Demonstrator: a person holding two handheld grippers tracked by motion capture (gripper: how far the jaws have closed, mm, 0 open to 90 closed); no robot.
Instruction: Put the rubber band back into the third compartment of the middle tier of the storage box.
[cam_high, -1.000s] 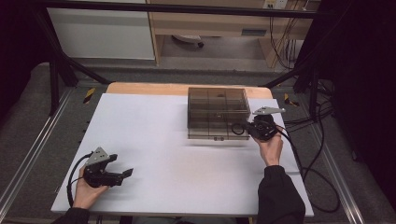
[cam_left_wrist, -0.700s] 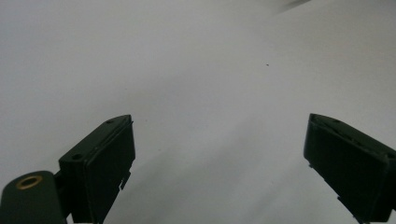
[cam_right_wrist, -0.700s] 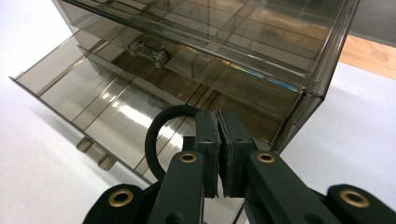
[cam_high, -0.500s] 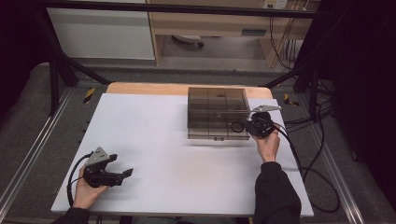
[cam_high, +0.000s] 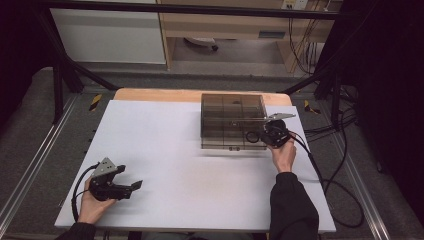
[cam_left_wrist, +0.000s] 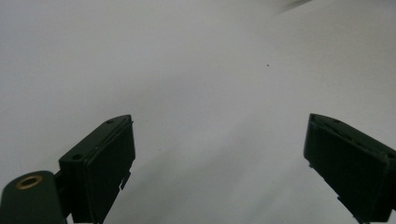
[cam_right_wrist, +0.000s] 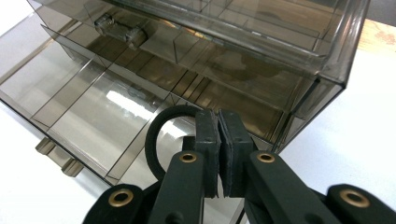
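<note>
left gripper (cam_high: 136, 185): near-left on table (cam_high: 165, 150), jaws wide, empty, pointing right | box (cam_high: 233, 121): far right of centre, lid raised, tray open toward near side | right gripper (cam_right_wrist: 218, 135): at box's near-right corner, jaws pinched on black ring (cam_right_wrist: 156, 135) hanging left over a compartment

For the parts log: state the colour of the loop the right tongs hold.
Black loop, clearest in right gripper view.

No text, label or number can be read.
</note>
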